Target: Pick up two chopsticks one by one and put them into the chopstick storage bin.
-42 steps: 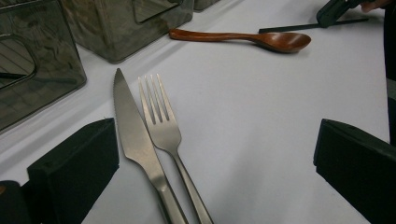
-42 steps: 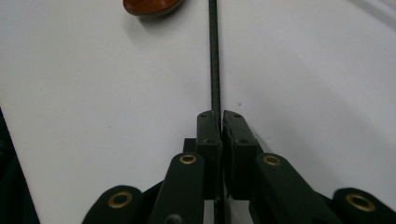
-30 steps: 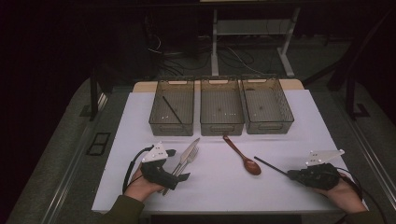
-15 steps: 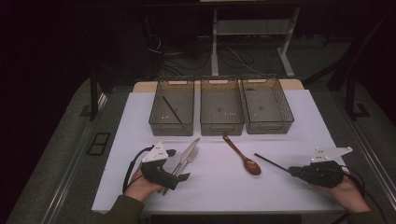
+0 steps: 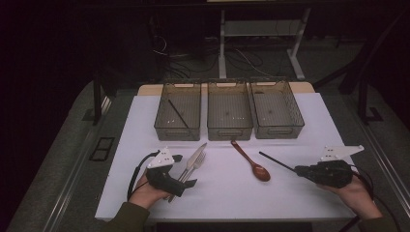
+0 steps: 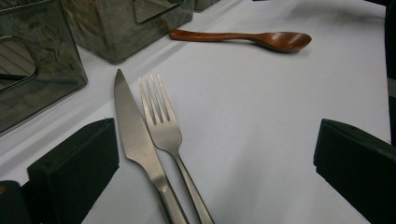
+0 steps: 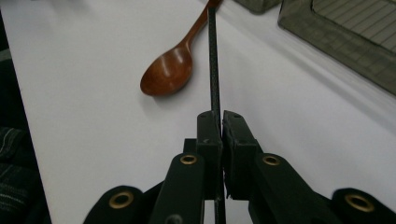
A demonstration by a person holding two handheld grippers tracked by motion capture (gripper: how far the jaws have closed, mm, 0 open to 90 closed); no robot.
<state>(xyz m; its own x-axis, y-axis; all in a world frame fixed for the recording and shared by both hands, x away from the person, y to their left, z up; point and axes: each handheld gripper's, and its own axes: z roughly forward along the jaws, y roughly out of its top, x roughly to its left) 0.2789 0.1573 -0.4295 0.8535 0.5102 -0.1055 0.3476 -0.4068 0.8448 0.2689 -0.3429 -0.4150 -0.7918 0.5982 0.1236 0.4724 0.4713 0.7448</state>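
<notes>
A steel knife point(image 5: 196, 156) and fork point(image 5: 194, 167) lie side by side on the white table point(image 5: 217, 193), at front left. My left gripper point(image 5: 184, 170) is open, its jaws straddling their handles; both utensils point(image 6: 135, 135) point(image 6: 161, 120) run up between the wide-apart jaws. A brown wooden spoon point(image 5: 252, 163) lies mid-table. My right gripper point(image 5: 300, 170) at front right is shut on a thin black stick point(image 5: 275, 162), which points left and away over the table. In the right gripper view the stick point(image 7: 212, 60) is clamped between the pads point(image 7: 208, 135), past the spoon point(image 7: 170, 70).
Three clear plastic bins stand in a row at the back: left point(image 5: 159, 126), middle point(image 5: 229, 131), right point(image 5: 296, 126). Another black stick point(image 5: 178, 113) leans inside the left bin. The spoon point(image 6: 243, 38) lies beyond the fork in the left gripper view.
My right gripper has shifted slightly with the black stick, whose far tip now sits a little higher in the picture. The left gripper, knife, fork and spoon have stayed put.
</notes>
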